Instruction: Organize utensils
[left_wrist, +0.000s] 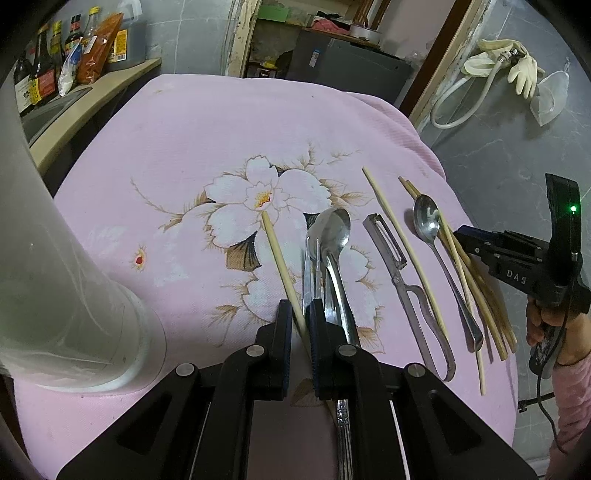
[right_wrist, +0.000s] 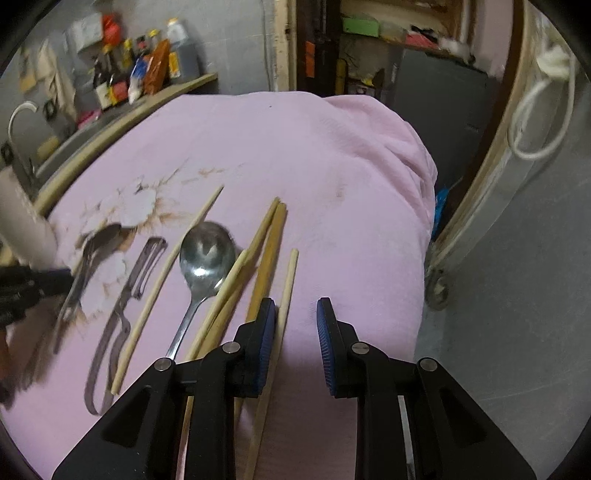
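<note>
Left claw (left_wrist: 300, 325) clamped on chopstick (left_wrist: 280, 258); right claw (right_wrist: 295, 325) apart, pale chopstick (right_wrist: 286, 295) beside left pad.

Pink floral cloth (left_wrist: 221, 122), sauce bottles (left_wrist: 48, 62) on a shelf, rubber gloves (left_wrist: 517, 70), white hose (left_wrist: 461, 103), translucent container (left_wrist: 55, 280)

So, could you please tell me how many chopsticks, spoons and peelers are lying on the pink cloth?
Chopsticks: 6, though the bunch on the right overlaps, so this count is approximate
Spoons: 2
Peeler: 1
Total: 9
</note>
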